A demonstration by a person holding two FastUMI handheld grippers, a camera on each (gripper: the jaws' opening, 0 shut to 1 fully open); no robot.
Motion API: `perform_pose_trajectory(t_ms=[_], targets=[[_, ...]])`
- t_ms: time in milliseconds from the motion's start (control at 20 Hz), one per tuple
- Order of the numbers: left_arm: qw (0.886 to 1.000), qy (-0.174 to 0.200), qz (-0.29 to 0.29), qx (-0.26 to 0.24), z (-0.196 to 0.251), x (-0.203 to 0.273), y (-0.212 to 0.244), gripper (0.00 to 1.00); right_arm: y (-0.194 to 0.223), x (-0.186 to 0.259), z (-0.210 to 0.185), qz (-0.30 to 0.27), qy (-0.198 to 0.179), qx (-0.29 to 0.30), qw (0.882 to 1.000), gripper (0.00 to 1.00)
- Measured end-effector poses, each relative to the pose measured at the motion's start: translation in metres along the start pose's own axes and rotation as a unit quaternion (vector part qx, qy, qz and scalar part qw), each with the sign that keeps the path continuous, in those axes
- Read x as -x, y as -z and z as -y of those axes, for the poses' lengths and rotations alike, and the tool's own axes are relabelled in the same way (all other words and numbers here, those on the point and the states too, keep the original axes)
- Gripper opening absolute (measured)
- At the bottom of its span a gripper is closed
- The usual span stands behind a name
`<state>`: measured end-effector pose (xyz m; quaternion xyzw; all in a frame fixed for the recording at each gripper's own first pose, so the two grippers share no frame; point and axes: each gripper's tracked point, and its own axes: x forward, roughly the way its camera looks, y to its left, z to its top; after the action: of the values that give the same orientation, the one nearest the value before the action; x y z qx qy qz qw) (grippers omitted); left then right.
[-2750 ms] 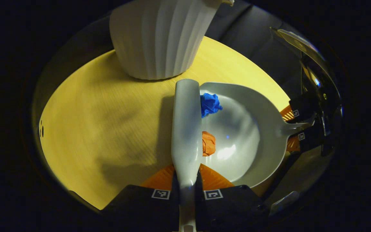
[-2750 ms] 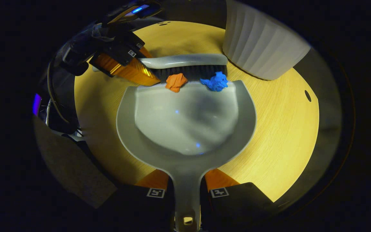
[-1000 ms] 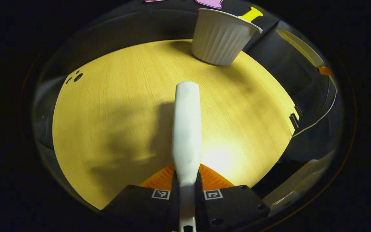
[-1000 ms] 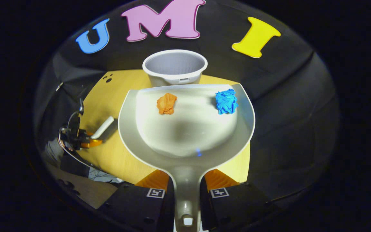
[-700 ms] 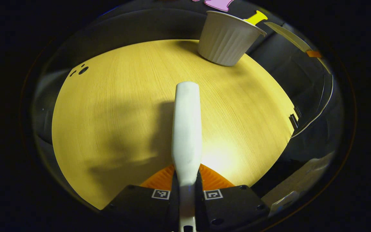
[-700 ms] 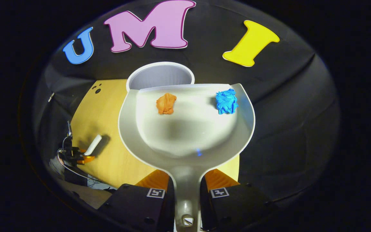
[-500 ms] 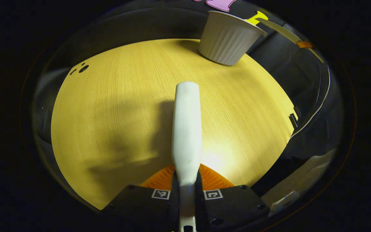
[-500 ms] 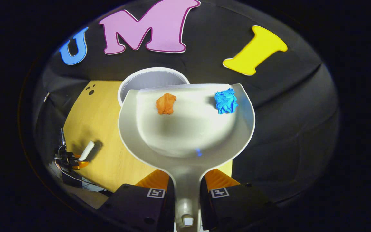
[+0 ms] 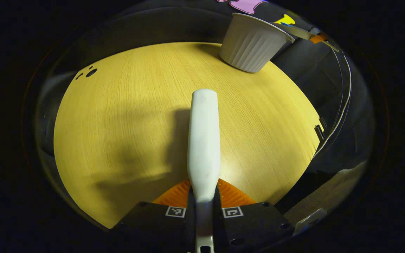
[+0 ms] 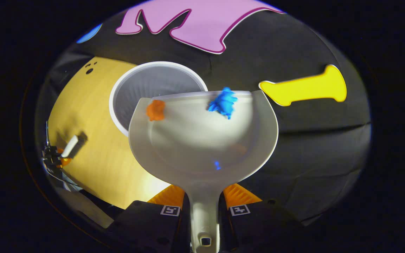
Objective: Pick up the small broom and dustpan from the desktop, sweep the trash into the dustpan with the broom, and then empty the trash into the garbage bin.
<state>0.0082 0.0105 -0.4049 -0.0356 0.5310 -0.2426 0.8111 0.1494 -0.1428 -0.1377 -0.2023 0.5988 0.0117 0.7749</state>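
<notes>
**Over the bin's rim: the tipping step**

Toward one o'clock in the left gripper view, the ribbed white garbage bin point(image 9: 251, 47) stands at the far edge of the wooden desktop point(image 9: 125, 116). The left gripper point(image 9: 203, 202) has both fingers pressed tight against the neck of the small broom point(image 9: 203, 140), whose pale back runs up the middle toward twelve o'clock, held apart from the bin. At about two o'clock a thin pale edge reaches over the bin's rim; it is probably the dustpan's lip, but it is too slim to be sure.

At twelve o'clock in the right gripper view, the dustpan point(image 10: 202, 140) is raised with its lip partly over the bin's open mouth, which shows at eleven o'clock. The right gripper point(image 10: 205, 205) is closed hard on the dustpan's handle. The orange scrap point(image 10: 155, 110) and the blue scrap point(image 10: 223, 102) sit right at the lip and look blurred.

By my reading, emptying is in hand. The orange scrap lines up with the bin; the blue one sits nearer the rim's right side, so the next move calls for a steeper tilt and perhaps a nudge leftward.

This view gives the bin's inside and the scraps; the left one gives its outer wall and footing.
</notes>
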Motion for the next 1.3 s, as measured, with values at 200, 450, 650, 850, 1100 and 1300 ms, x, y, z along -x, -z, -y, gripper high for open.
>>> perform_pose_trajectory(t_ms=[200, 450, 650, 850, 1100, 1300], targets=[[1.000, 0.004, 0.001, 0.006, -0.005, 0.000, 0.000, 0.24, -0.009, 0.000, 0.002, -0.036, 0.010, 0.042, 0.998, 0.36], [1.000, 0.007, 0.000, 0.001, -0.001, 0.001, -0.001, 0.24, -0.013, 0.000, -0.006, -0.038, 0.011, 0.055, 0.998, 0.36], [1.000, 0.005, -0.003, -0.005, 0.003, 0.001, -0.001, 0.24, -0.011, 0.000, -0.005, -0.035, 0.014, 0.055, 0.998, 0.36], [1.000, -0.003, -0.003, -0.004, 0.003, 0.001, 0.001, 0.24, -0.010, 0.007, -0.004, -0.019, 0.011, 0.049, 0.999, 0.31], [1.000, -0.013, 0.005, 0.009, 0.001, 0.007, 0.004, 0.24, -0.008, 0.038, -0.018, 0.050, -0.023, 0.027, 0.998, 0.41], [1.000, -0.022, 0.007, 0.014, -0.001, 0.011, 0.008, 0.24, 0.009, 0.068, -0.038, 0.100, -0.056, 0.010, 0.993, 0.36]])
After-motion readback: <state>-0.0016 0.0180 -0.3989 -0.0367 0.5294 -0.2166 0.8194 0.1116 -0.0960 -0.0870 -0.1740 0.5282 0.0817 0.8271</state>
